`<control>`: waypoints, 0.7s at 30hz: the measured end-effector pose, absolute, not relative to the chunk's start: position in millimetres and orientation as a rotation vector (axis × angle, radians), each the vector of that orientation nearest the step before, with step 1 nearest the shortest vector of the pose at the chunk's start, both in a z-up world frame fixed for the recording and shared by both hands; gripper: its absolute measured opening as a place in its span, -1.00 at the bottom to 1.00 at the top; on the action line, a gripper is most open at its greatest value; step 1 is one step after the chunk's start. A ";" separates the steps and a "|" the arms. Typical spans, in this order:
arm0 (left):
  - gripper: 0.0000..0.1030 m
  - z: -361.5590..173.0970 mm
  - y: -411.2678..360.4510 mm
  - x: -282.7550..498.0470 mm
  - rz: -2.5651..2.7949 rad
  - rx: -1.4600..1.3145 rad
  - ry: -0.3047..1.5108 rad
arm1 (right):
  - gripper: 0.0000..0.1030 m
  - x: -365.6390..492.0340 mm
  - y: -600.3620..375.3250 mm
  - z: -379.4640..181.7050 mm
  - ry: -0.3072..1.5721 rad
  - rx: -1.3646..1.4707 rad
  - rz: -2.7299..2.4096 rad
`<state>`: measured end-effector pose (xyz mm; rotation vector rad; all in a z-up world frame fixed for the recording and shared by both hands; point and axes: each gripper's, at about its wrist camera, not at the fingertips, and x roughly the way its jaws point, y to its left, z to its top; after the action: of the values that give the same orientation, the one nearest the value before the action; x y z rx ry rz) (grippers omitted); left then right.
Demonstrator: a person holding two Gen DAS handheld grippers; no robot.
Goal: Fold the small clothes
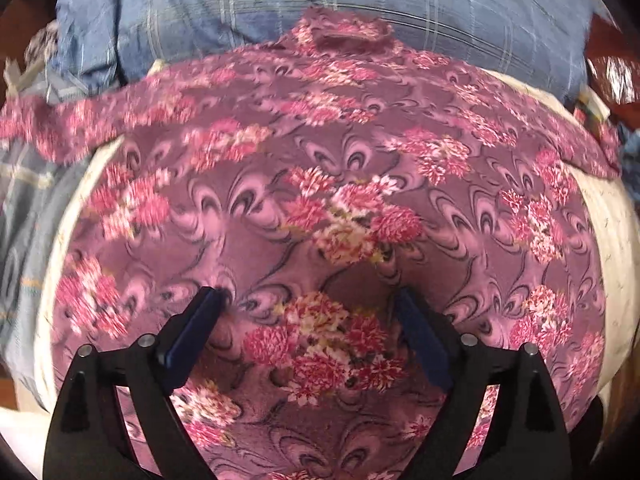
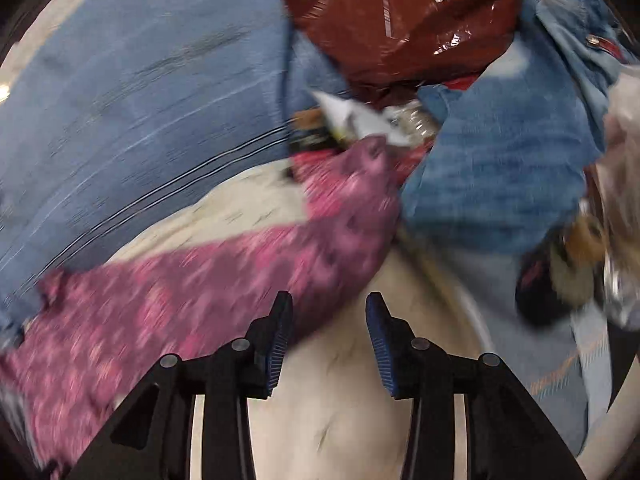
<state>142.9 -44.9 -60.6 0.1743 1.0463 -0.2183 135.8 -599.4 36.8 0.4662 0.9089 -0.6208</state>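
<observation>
A cream-coloured cloth surface [image 1: 612, 216] bears the floral purple garment [image 1: 320, 184], spread flat, its collar toward a blue plaid pillow [image 1: 280, 4]. The left gripper [image 1: 312, 300] hangs over the garment with fingers spread wide, gripping nothing. The right gripper [image 2: 328, 308] is released over bare cream cloth beside a sleeve, near denim clothes [image 2: 500, 184] and a dark red plastic bag [image 2: 400, 16].

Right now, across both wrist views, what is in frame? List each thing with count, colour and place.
floral garment: one, purple-pink, spread flat on the cream surface.
cream surface: one, off-white, under the garment.
checked cloth: one, blue, behind the garment.
denim clothes: a heap, blue, right of the garment's sleeve.
plastic bag: one, dark red, behind the denim.
left hand-held gripper: one, black with blue pads, open over the garment.
right hand-held gripper: one, black with blue pads, open, nothing between its pads.
</observation>
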 end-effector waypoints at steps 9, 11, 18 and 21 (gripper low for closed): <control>0.76 -49.1 -77.7 148.5 -0.302 0.236 0.921 | 0.17 196.1 -631.7 -8.1 1.004 0.467 -0.835; 0.76 -58.7 -78.1 148.9 -0.302 0.261 0.943 | -0.06 189.6 -626.2 -2.6 0.945 0.431 -0.826; 0.77 -62.5 -68.7 147.4 -0.276 0.246 0.903 | -0.79 157.0 -595.7 46.0 0.821 0.375 -0.654; 0.77 -60.1 -60.6 150.8 -0.250 0.207 0.899 | -0.79 153.3 -562.3 77.4 0.730 0.400 -0.512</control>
<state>150.8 -60.6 -60.1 0.2072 0.8995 -0.2498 153.3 -562.3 77.4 0.4000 0.7301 -0.5124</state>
